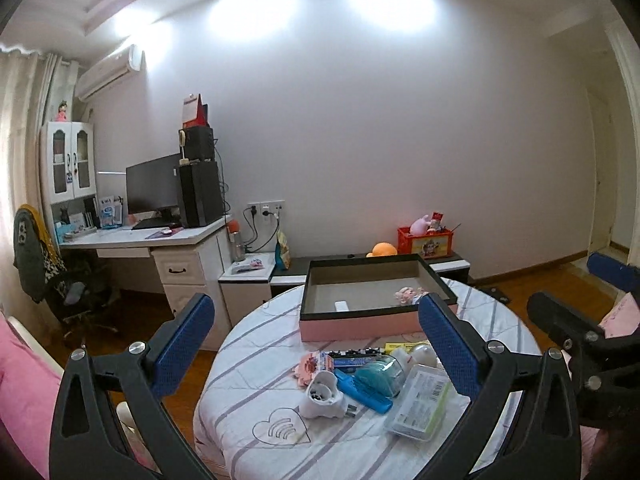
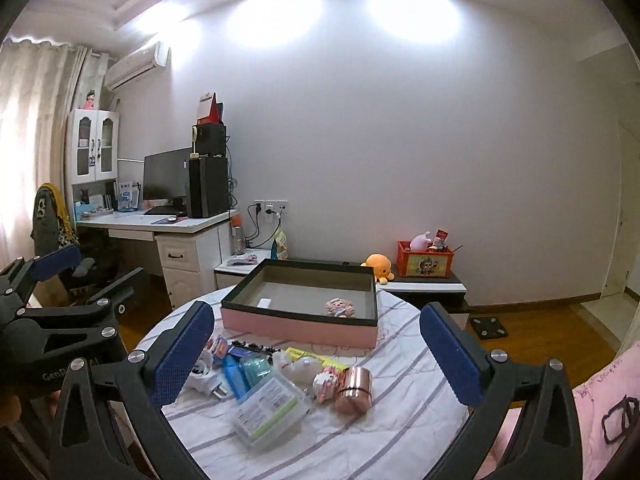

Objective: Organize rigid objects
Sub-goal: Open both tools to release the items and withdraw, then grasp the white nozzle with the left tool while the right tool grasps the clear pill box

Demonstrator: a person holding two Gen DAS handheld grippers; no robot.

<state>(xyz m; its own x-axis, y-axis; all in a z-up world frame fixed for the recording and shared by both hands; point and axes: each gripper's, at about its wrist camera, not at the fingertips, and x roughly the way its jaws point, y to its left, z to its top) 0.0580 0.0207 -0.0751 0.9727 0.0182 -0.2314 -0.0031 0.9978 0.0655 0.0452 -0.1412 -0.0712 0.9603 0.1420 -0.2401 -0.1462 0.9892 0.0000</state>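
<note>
Striped cloth covers round table (image 1: 256,364) under both wide-apart, empty claws: left claw (image 1: 316,340), right claw (image 2: 316,344); pink box (image 2: 296,326) ahead, wooden floor (image 2: 540,332) beyond.

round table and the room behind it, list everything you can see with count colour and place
round table: 1, white cloth with purple stripes, foreground
box: 1, pink sides, dark rim, open, far side of table
small doll: 1, pink, inside box
white piece: 1, inside box, left part
plug adapter: 1, white, left of pile
clear case: 1, transparent with green label, front of pile
blue flat item: 1, middle of pile
teal container: 1, middle of pile
copper tin: 1, on its side, right of pile
desk: 1, white, left wall
monitor: 1, black, on desk
crate: 1, red, low cabinet
plush octopus: 1, orange, beside crate
left gripper: 1, black with blue pads, open
right gripper: 1, same, open
</note>
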